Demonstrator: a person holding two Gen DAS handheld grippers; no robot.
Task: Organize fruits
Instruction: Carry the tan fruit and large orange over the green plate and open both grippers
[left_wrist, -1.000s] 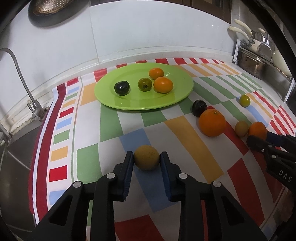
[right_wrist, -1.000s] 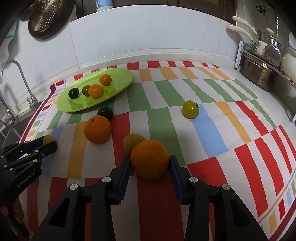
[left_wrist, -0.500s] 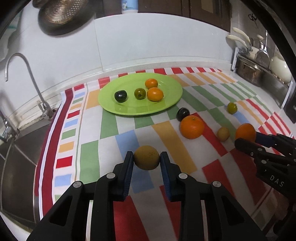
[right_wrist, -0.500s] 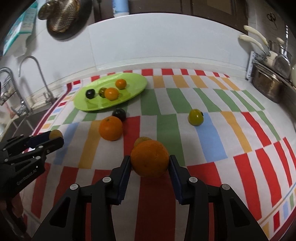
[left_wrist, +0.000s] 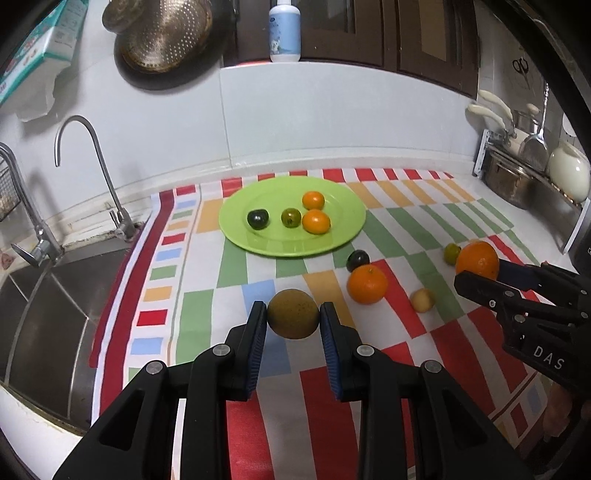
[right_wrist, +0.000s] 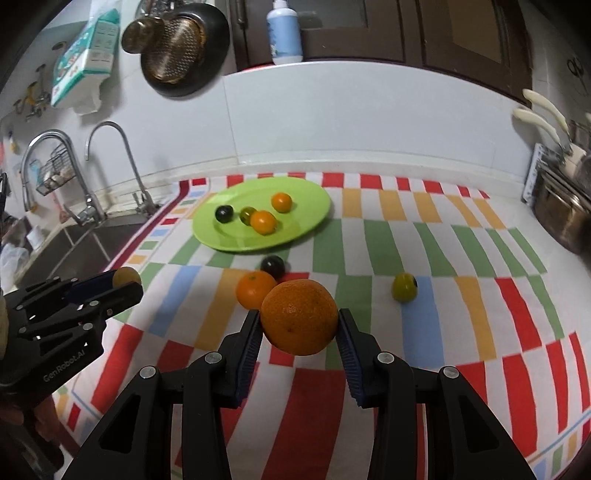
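My left gripper (left_wrist: 293, 317) is shut on a brownish-yellow round fruit (left_wrist: 293, 313), held above the striped cloth. My right gripper (right_wrist: 300, 325) is shut on a large orange (right_wrist: 299, 316), also lifted; it shows in the left wrist view (left_wrist: 477, 259) too. A green plate (left_wrist: 343, 236) at the back holds two small oranges, a green fruit and a dark fruit. On the cloth lie an orange (left_wrist: 367, 284), a dark fruit (left_wrist: 357, 259), a small yellow fruit (left_wrist: 423, 300) and a green-yellow fruit (right_wrist: 404, 287).
A steel sink (left_wrist: 44, 295) with a tap (left_wrist: 92, 162) lies left of the cloth. A dish rack with pots (left_wrist: 524, 177) stands at the right. A colander (left_wrist: 162, 33) hangs on the wall, and a bottle (left_wrist: 284, 29) stands on the ledge.
Both grippers have risen and drawn back from the cloth with their fruits, so the plate and loose fruits look smaller and farther. The fruits on the cloth have not moved.
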